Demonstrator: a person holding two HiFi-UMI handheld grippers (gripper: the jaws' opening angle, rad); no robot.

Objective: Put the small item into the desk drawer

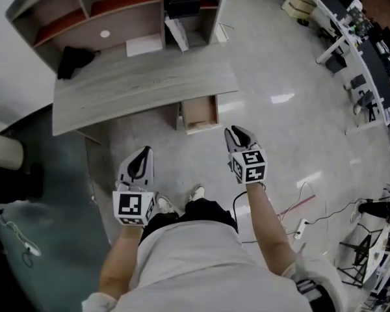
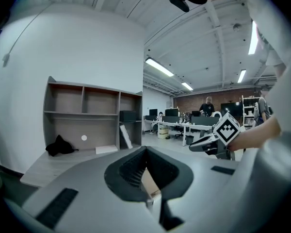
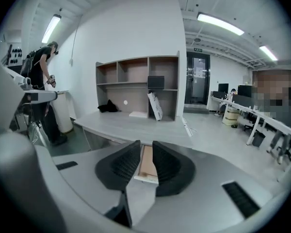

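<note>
I stand on the floor in front of a grey wood desk (image 1: 136,86). Its drawer (image 1: 200,112) is pulled open under the front edge and shows a bare tan inside. On the desktop near the shelf lie a black bundle (image 1: 75,60), a small white round item (image 1: 104,34) and a white sheet (image 1: 144,44). My right gripper (image 1: 237,135) hovers near the drawer, jaws open with nothing between them; the drawer (image 3: 146,164) shows through the gap. My left gripper (image 1: 142,156) hangs lower left, its tips together and holding nothing that I can see.
A shelf unit (image 1: 117,8) stands on the back of the desk. Cables and a power strip (image 1: 299,226) lie on the floor at my right. Office desks (image 1: 351,38) line the far right. Another person (image 3: 41,67) stands at the left.
</note>
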